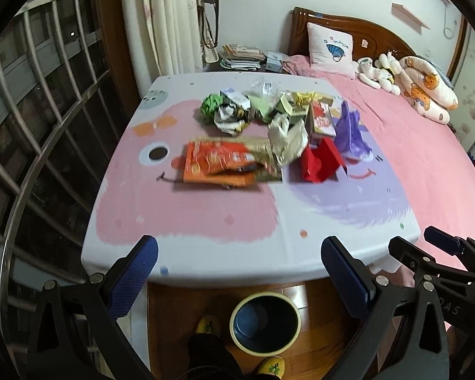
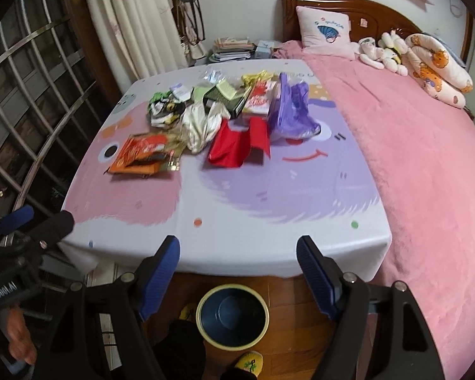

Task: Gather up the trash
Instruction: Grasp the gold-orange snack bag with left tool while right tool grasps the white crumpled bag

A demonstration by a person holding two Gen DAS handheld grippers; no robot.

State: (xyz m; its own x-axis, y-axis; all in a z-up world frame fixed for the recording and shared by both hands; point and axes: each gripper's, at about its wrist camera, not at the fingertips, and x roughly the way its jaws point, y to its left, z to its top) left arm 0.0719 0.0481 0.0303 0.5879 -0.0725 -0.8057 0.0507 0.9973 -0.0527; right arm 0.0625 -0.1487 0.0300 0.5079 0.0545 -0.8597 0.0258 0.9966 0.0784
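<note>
A heap of trash lies on the cartoon-printed sheet (image 1: 186,221) of the bed: an orange snack bag (image 1: 220,164) (image 2: 136,153), a red paper bag (image 1: 321,163) (image 2: 237,145), a purple plastic bag (image 1: 351,133) (image 2: 293,110), a crumpled white wrapper (image 1: 288,141) (image 2: 202,125), and green and boxed bits behind. A dark blue bin (image 1: 265,323) (image 2: 232,315) with a pale rim stands on the floor at the bed's foot. My left gripper (image 1: 239,259) and right gripper (image 2: 237,255) both hover open and empty above the bin, short of the heap.
A pink blanket (image 2: 421,145) covers the bed's right side, with a pillow (image 2: 324,30) and soft toys (image 2: 386,52) at the wooden headboard. A barred window (image 1: 31,126) fills the left. A person's yellow slippers (image 1: 209,324) stand beside the bin on the wooden floor.
</note>
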